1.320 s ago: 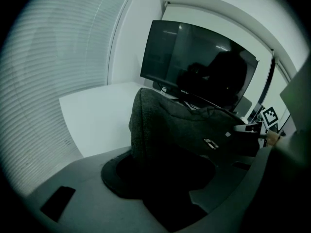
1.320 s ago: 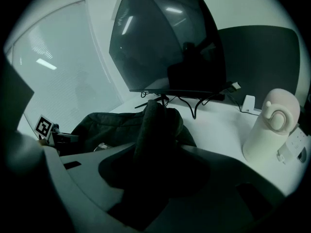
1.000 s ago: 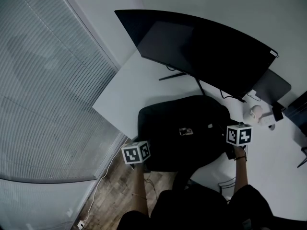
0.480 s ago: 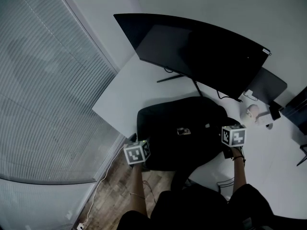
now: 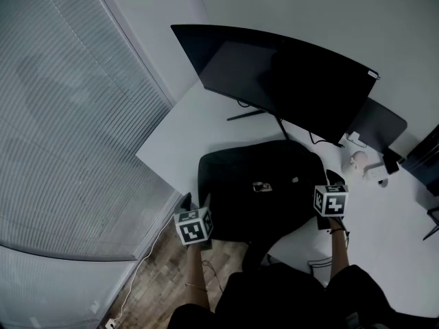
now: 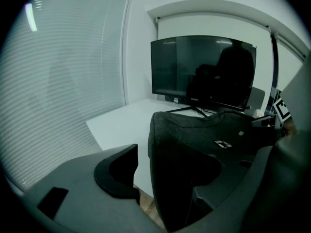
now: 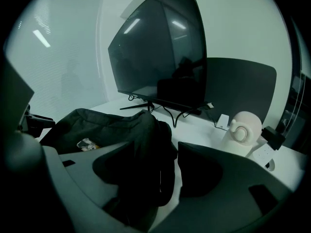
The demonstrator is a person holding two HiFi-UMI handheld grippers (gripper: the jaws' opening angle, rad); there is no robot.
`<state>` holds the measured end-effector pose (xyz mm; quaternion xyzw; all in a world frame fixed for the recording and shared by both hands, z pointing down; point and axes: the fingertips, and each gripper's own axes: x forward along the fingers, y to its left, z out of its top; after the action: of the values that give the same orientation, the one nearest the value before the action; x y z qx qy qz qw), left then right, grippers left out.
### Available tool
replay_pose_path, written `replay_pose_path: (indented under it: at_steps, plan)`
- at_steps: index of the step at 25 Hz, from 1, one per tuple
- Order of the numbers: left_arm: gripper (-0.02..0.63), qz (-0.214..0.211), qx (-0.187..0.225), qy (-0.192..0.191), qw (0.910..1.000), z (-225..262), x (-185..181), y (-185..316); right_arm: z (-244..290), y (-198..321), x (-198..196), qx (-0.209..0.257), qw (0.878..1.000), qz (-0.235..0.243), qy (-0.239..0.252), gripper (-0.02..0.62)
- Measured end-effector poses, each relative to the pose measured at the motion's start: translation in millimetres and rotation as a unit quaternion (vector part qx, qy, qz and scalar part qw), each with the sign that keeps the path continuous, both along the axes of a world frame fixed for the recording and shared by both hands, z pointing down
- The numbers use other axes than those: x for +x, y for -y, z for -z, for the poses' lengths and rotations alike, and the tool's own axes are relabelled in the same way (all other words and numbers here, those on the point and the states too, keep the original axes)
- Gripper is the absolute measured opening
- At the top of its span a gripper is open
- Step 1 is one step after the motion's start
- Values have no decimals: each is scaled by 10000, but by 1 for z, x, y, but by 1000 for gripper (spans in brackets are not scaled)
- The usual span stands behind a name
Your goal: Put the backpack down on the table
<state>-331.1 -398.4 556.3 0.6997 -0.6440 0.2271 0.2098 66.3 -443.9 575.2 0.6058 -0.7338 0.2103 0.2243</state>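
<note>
The black backpack (image 5: 260, 194) lies flat on the white table (image 5: 192, 129) in front of the monitor. My left gripper (image 5: 197, 204) is at the backpack's near-left corner, by the table's edge. In the left gripper view the backpack's corner (image 6: 194, 135) stands between the jaws of my left gripper (image 6: 189, 164). Those jaws are closing, and bare table shows between the left pad and the fabric. My right gripper (image 5: 326, 181) is at the backpack's right side. It is open (image 7: 155, 154), with the backpack's edge (image 7: 112, 123) loose between the jaws.
A wide dark monitor (image 5: 288, 81) stands on thin legs behind the backpack, with cables beside it. A round white gadget (image 7: 244, 127) sits at the table's right. Window blinds (image 5: 68, 129) fill the left, and wooden floor (image 5: 164, 273) shows below the table's edge.
Both grippers have drawn back a little toward me from the backpack. The backpack lies still on the table.
</note>
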Motion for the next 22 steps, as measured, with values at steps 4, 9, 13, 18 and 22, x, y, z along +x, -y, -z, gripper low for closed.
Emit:
replay_pose_path:
  at_steps: [4,9,13,18,22]
  plan:
    - [228,14,227,-27,9997,17,2,-7,17,-5,-1,254,9995,18,-171,242]
    - [150,66,464,72,9989,30,6,-19,37,-15,-5,525,9981,205,-267,240]
    - [107,13,562,103,9984,38,13,-32,51,-25,-8,742,9965,288,-274,154]
    - [51,-95,688,139,9975,50,24,-50,69,-37,-13,1062,9934,413,-118,64]
    - [25,-252,886,28,9957,66,36,-61,86,-45,-20,1327,9895,580,25,27]
